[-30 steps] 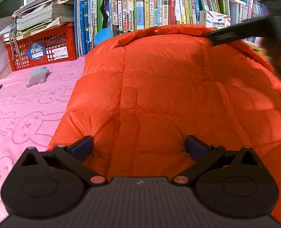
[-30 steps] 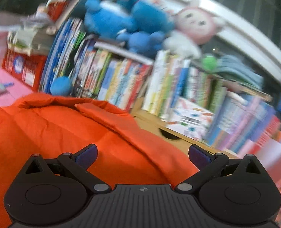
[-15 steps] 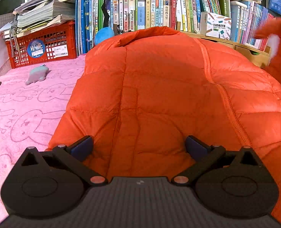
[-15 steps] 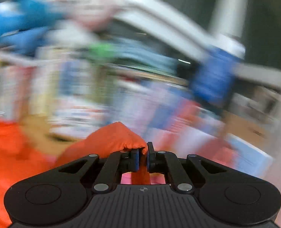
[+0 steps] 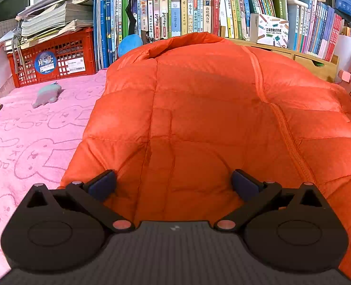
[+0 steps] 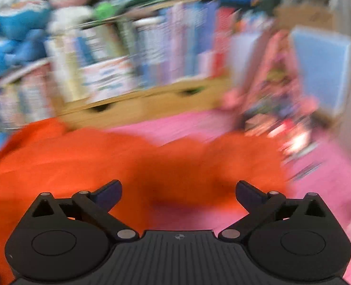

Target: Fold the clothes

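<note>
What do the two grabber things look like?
Both look alike. The left gripper and right gripper are matte black, with a ribbed middle plate, a round disc on each side, slanted link arms with small silvery-pink pins, and dark blue pads on the fingertips.

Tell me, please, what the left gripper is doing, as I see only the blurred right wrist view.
Observer: The left gripper is open, its fingers spread over the near part of the jacket and pinching nothing.
Operator: Is anything else lying on that side?
Observer: Yes, a grey toy lies on the pink cloth, apart from the jacket.
Operator: What stands behind it?
Observer: A red crate with papers stacked on top.
</note>
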